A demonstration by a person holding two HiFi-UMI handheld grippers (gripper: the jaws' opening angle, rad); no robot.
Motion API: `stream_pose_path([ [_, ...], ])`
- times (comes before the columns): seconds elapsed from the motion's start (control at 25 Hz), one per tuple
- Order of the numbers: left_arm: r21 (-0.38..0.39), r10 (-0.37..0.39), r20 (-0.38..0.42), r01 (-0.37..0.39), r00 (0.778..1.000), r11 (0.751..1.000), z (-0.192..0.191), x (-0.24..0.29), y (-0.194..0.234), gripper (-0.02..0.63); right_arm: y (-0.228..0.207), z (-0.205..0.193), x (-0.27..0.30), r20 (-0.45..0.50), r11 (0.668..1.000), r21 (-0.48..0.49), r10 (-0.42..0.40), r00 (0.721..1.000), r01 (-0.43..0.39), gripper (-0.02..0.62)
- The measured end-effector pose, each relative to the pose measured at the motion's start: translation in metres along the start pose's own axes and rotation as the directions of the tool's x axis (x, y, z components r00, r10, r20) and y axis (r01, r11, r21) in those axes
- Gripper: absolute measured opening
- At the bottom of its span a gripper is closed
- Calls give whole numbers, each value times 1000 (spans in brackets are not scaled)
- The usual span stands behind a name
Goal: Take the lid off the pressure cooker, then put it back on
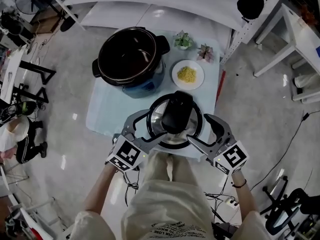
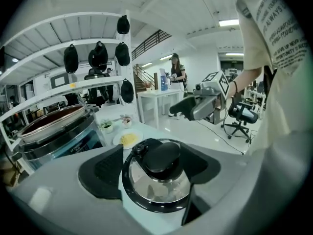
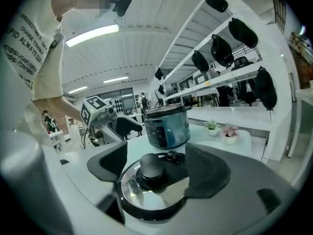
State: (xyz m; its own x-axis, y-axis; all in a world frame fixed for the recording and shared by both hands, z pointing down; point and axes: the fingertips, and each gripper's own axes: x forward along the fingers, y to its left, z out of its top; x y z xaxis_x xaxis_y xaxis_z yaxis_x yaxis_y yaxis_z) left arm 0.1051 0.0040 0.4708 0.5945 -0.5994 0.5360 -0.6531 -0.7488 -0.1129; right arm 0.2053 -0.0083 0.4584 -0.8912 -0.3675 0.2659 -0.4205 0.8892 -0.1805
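The open pressure cooker pot (image 1: 131, 59) stands at the back left of the small table (image 1: 107, 109). Its lid (image 1: 175, 116), with a steel face and a black handle, lies flat near the table's front edge. My left gripper (image 1: 146, 130) is at the lid's left side and my right gripper (image 1: 202, 131) at its right side, both open wide. In the left gripper view the lid (image 2: 156, 175) lies between the two dark pads (image 2: 105, 173), and the right gripper (image 2: 195, 106) shows beyond it. In the right gripper view the lid (image 3: 151, 180) also sits between the pads (image 3: 110, 163), with the pot (image 3: 166, 124) behind.
A white plate of yellow food (image 1: 187, 74) and two small potted plants (image 1: 183, 40) (image 1: 204, 52) stand at the table's back right. A white shelf rack (image 1: 260, 24) rises to the right. An office chair (image 2: 242, 114) and a person (image 2: 176, 70) are farther off.
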Motion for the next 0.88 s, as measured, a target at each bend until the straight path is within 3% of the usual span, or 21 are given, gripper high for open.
stream_pose_path([
  [0.36, 60, -129, -78, 134, 989, 989, -33, 37, -10, 344, 0, -38, 33, -93, 995, -58, 76, 993, -82, 351],
  [0.6, 119, -223, -134, 239, 966, 964, -50, 58, -11, 344, 3, -59, 50, -148, 993, -58, 98, 984, -107, 351],
  [0.88, 165, -303, -154, 327, 940, 930, -54, 71, -16, 342, 11, -72, 64, -214, 980, -123, 129, 968, -157, 351],
])
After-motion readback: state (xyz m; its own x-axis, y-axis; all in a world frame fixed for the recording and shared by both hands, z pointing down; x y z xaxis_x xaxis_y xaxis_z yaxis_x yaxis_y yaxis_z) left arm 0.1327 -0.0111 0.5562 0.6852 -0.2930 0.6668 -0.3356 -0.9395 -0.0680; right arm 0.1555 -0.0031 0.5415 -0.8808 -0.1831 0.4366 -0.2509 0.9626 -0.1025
